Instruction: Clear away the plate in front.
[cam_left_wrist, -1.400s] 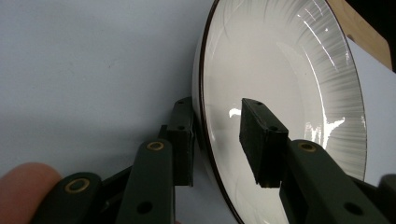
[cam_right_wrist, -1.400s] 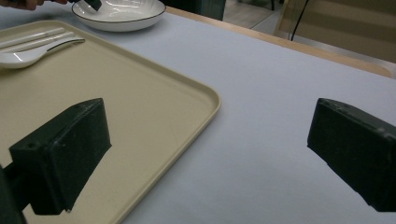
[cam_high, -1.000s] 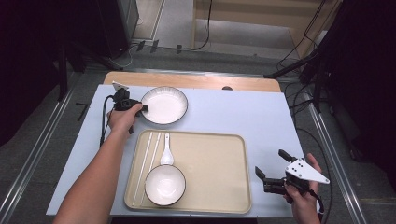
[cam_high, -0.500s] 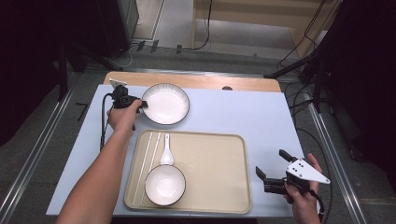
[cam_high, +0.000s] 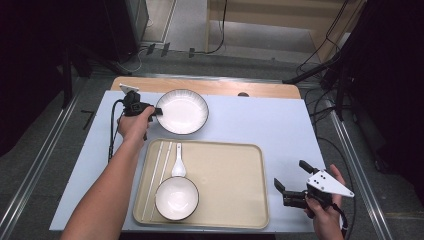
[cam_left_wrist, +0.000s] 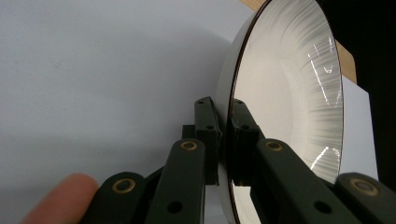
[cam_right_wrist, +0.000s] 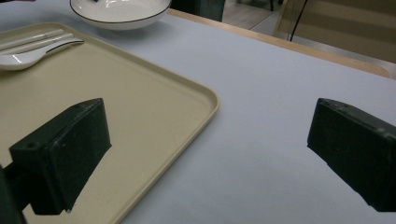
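Note:
A wide white plate (cam_high: 182, 111) with a dark rim and ribbed inside sits on the pale blue table behind the tray. My left gripper (cam_high: 157, 111) is shut on its left edge. In the left gripper view the two jaws (cam_left_wrist: 225, 116) pinch the rim of the plate (cam_left_wrist: 289, 93), one pad inside and one outside. My right gripper (cam_high: 291, 175) is held open with nothing between its jaws at the front right, just beyond the tray's right edge. In the right gripper view its jaws (cam_right_wrist: 210, 140) stand wide apart over the corner of the tray (cam_right_wrist: 140, 102).
A beige tray (cam_high: 225, 175) lies at the front middle. It holds a small white bowl (cam_high: 176, 198), a white spoon (cam_high: 179, 162) and a pair of chopsticks (cam_high: 157, 170) along its left side. A wooden strip (cam_high: 250, 89) runs along the table's far edge.
The left gripper has closed on the plate's left rim and shifted slightly right with it. The right hand has stayed where it was.

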